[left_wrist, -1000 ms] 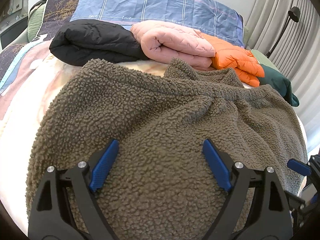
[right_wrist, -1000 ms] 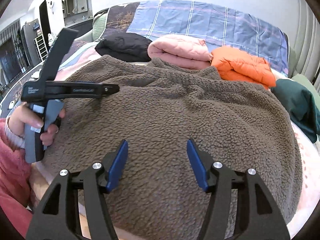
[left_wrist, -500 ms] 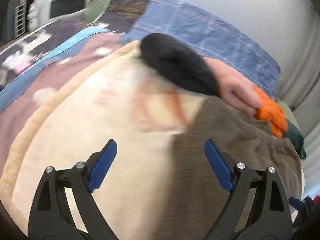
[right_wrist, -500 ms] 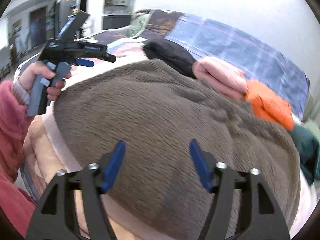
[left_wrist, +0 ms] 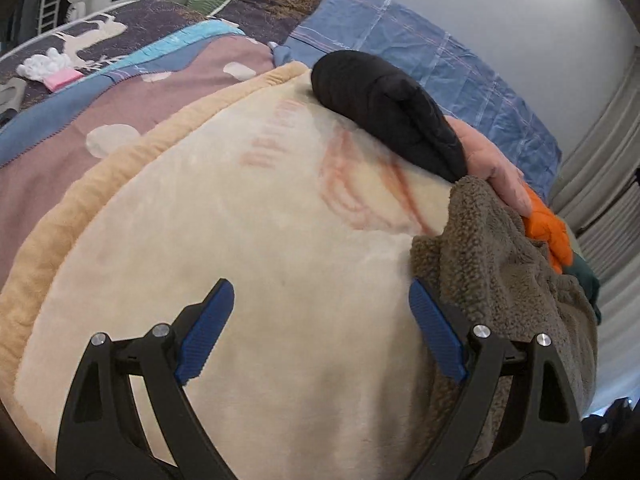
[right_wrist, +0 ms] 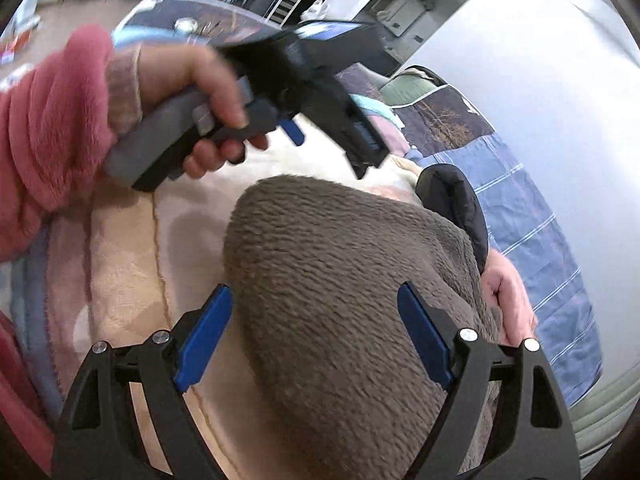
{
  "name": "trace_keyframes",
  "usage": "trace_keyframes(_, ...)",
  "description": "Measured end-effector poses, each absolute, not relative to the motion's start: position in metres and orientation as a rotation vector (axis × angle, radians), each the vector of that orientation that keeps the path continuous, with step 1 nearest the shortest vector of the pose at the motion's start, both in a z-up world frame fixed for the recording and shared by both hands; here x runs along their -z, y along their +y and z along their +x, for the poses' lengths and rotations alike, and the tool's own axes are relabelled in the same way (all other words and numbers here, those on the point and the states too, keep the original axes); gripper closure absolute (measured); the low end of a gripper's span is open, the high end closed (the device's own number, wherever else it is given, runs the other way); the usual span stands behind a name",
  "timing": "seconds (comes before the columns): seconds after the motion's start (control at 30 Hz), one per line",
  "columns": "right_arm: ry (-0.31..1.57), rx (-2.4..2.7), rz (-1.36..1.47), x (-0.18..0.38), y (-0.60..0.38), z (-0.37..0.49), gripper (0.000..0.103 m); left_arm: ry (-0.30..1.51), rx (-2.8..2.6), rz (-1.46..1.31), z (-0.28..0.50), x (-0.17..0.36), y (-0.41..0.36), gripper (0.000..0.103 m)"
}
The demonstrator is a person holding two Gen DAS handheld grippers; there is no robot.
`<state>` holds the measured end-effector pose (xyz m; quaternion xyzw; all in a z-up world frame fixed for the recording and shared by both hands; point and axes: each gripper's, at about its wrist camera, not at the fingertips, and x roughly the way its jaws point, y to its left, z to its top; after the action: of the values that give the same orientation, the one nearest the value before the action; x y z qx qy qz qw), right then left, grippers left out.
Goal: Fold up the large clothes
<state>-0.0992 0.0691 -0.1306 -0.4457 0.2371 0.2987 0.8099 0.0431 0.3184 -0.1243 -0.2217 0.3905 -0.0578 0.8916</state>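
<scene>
1. Cream blanket (left_wrist: 248, 264) fills my left view; my right view is mostly brown fleece (right_wrist: 340, 300) lying on it.
2. Black jacket (left_wrist: 384, 116) lies beyond.
3. Only the right view shows my left hand (right_wrist: 188, 84).
4. Left gripper (left_wrist: 320, 332) gapes empty; right gripper (right_wrist: 312, 336), just widened, straddles fleece unpressed.

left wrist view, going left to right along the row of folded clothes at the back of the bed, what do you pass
black jacket → pink jacket → orange jacket → dark green garment

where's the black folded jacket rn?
Left wrist view, upper centre: black folded jacket lies on the cream blanket, against the pink jacket, just above the brown fleece.
</scene>
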Motion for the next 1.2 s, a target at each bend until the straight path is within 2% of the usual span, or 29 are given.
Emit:
trace_keyframes(0.2,0.518,-0.579,-1.013,0.149,0.075,-0.087,0.018,0.811,0.308,-0.442,0.061,0.109,0.302,0.012)
trace_keyframes(0.33,0.535,-0.562,-0.998,0.151,0.078,-0.079,0.018,0.843,0.504,-0.397,0.088,0.101,0.278,0.008)
trace_keyframes(0.5,0.532,-0.54,-1.007,0.159,0.084,-0.076,0.018,1.034,0.672,-0.398,0.138,0.136,0.247,0.009)
trace_keyframes(0.7,0.501,-0.545,-0.981,0.168,0.081,-0.07,0.019,1.062,0.878,-0.341,0.157,0.158,0.223,0.011)
trace_keyframes(0.77,0.503,-0.55,-0.943,0.167,0.077,-0.065,0.031,1.05,0.895,-0.382,0.158,0.161,0.226,0.018)
trace_keyframes(0.87,0.494,-0.571,-0.903,0.159,0.073,-0.065,0.046,0.999,0.934,-0.494,0.152,0.163,0.233,0.048)
trace_keyframes(0.9,0.494,-0.578,-0.884,0.155,0.07,-0.065,0.049,0.98,0.937,-0.515,0.149,0.162,0.234,0.054)
trace_keyframes(0.97,0.497,-0.59,-0.812,0.143,0.06,-0.062,0.057,0.946,0.927,-0.507,0.145,0.154,0.234,0.062)
trace_keyframes(1.2,0.421,-0.568,-0.572,0.082,0.02,-0.063,0.06,0.797,0.964,-0.466,0.137,0.076,0.214,0.066)
